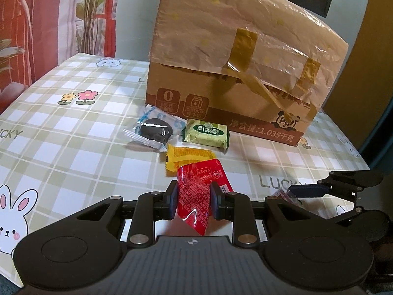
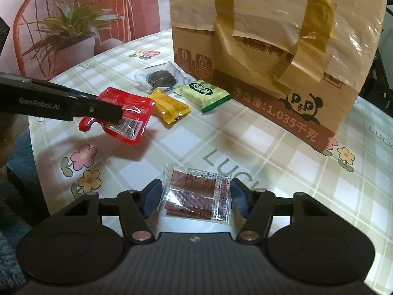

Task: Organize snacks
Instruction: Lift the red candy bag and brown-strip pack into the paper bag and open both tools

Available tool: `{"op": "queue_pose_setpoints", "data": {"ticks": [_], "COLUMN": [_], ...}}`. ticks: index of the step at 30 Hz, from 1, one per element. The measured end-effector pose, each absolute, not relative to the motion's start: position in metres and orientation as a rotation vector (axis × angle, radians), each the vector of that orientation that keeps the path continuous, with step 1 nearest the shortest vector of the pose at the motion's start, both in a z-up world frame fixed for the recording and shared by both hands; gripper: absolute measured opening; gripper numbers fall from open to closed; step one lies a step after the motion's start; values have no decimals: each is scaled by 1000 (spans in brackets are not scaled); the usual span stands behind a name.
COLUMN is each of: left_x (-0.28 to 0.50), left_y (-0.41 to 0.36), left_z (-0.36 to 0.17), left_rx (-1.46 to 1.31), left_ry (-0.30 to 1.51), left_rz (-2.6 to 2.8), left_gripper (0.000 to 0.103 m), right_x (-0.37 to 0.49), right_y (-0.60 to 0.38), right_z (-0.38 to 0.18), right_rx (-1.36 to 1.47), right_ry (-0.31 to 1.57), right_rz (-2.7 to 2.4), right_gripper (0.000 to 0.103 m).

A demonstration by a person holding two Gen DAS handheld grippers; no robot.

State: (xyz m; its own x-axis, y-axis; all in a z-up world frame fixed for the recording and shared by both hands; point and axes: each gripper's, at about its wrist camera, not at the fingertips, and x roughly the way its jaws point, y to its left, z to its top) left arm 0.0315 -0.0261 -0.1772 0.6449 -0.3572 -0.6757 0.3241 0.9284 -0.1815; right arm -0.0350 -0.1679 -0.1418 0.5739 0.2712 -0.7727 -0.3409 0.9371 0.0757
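Observation:
My left gripper [image 1: 193, 200] is shut on a red snack pouch [image 1: 196, 196] and holds it above the table; it also shows in the right wrist view [image 2: 127, 115]. My right gripper [image 2: 196, 194] is open, its fingers on either side of a clear packet of brown-red snack pieces [image 2: 196, 196] lying on the table, not touching it. A yellow packet [image 1: 186, 157], a green pastry packet [image 1: 206, 134] and a clear wrapper with a dark round cookie [image 1: 154, 130] lie in front of a cardboard box [image 1: 233, 73]. The box's opening is not in view.
The table [image 1: 73, 127] has a green checked cloth with rabbits and flowers. The box [image 2: 270, 49] is covered with paper and brown tape. A red chair and plant backdrop [image 2: 61, 32] stands behind. The table edge runs at the left.

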Motion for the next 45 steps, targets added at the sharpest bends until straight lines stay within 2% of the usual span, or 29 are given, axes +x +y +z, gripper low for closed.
{"op": "queue_pose_setpoints", "data": {"ticks": [7,13,28,33,39,40,42,43,44,45], "left_x": [30,34,88,130,172,176,183,186,186,187], "left_y": [-25,-21,-51,-81,-104,-107,-112,-114,-113,-113], "left_z": [-171,-146,-8,7,-2,-6,-12,-14,-15,-17], "left_rx": [-44,-35,-22,-33,-45,-36,-5,8,17,17], "left_ry": [756,689,356,354,427,437,458,461,464,468], "left_rz": [-383,-384,-495,-517,-531,-530,-535,-524,-511,-502], "left_gripper": [28,28,29,29,30,31,44,47,55,57], "right_x": [-36,-33,20,56,85,89,94,93,93,94], "right_y": [-170,-177,-200,-219,-245,-249,-254,-258,-260,-261], "right_z": [-131,-99,37,44,30,27,23,22,21,21], "right_rx": [-79,-112,-185,-156,-90,-78,-65,-62,-58,-53], "right_ry": [851,760,413,420,480,492,517,525,531,535], "right_rz": [373,370,345,280,220,212,198,193,187,183], "right_gripper": [62,62,62,62,63,64,66,67,67,68]}}
